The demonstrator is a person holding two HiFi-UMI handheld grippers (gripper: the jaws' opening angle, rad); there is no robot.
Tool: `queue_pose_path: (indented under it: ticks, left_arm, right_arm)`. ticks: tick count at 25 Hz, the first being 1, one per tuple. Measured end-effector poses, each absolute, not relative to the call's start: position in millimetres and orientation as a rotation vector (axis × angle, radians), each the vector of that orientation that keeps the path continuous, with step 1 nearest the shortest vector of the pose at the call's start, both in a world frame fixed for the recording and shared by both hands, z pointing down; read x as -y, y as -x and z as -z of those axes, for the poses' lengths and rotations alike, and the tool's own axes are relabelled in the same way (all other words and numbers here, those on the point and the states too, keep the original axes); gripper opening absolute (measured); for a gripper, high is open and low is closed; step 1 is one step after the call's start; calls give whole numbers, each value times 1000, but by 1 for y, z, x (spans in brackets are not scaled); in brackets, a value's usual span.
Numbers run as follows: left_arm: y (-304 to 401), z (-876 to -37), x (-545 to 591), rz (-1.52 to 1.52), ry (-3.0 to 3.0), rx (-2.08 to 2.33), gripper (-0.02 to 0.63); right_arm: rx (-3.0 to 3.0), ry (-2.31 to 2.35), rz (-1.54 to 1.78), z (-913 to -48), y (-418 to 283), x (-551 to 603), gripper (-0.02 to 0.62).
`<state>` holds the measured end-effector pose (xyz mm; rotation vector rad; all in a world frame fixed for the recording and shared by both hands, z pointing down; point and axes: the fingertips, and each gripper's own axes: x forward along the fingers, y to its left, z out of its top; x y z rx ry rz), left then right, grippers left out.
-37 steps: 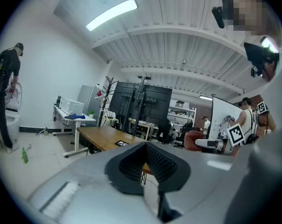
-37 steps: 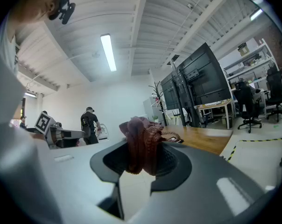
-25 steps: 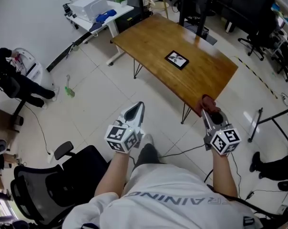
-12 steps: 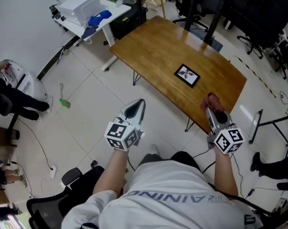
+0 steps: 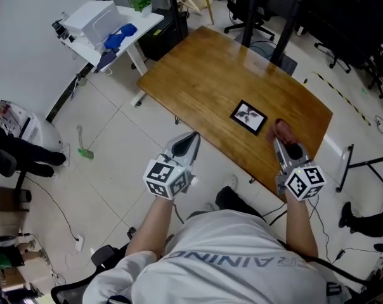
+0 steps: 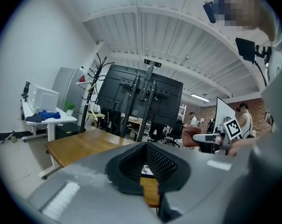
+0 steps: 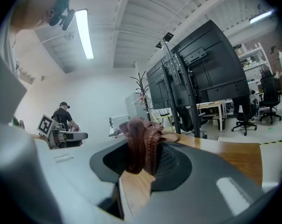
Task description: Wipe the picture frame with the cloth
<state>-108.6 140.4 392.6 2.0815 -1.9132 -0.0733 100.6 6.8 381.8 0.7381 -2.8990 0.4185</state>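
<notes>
A black picture frame [image 5: 248, 117] lies flat on the wooden table [image 5: 204, 68], near its right end. My right gripper [image 5: 284, 142] hovers over the table's near edge, just right of the frame, shut on a bunched reddish-brown cloth [image 5: 281, 130]. In the right gripper view the cloth [image 7: 142, 143] sticks up from between the jaws of the right gripper [image 7: 140, 169]. My left gripper [image 5: 190, 138] hangs over the floor at the table's near edge, left of the frame, with its jaws together and nothing in them. The table [image 6: 80, 146] stretches ahead of the left gripper [image 6: 148, 169].
A white side desk [image 5: 109, 27] with a white box and a blue item stands at the far left. Black stand posts [image 5: 292, 18] rise behind the table, with office chairs beyond. A small green tool [image 5: 84, 152] and cables lie on the tiled floor.
The person has stepped toward the table, which now sits closer. The right gripper with the cloth has come over the table's edge beside the frame. The left gripper reached the near edge.
</notes>
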Motion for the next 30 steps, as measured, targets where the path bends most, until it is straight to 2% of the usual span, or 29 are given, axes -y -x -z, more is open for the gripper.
queue_pose_path:
  ticks: [8, 17, 24, 30]
  left_arm:
    - [126, -373, -25, 27, -2145, 1880, 5]
    - [138, -408, 61, -67, -2248, 1651, 5]
    - [127, -473, 110, -260, -2312, 1367, 5]
    - [90, -562, 99, -474, -2259, 1142, 5]
  right_arm:
    - [2899, -778, -490, -381, -84, 84, 127]
    - [2817, -964, -601, -407, -72, 130, 127]
    - [2724, -1166, -750, -428, -59, 146, 127]
    - [2595, -1099, -914, -490, -25, 155, 127]
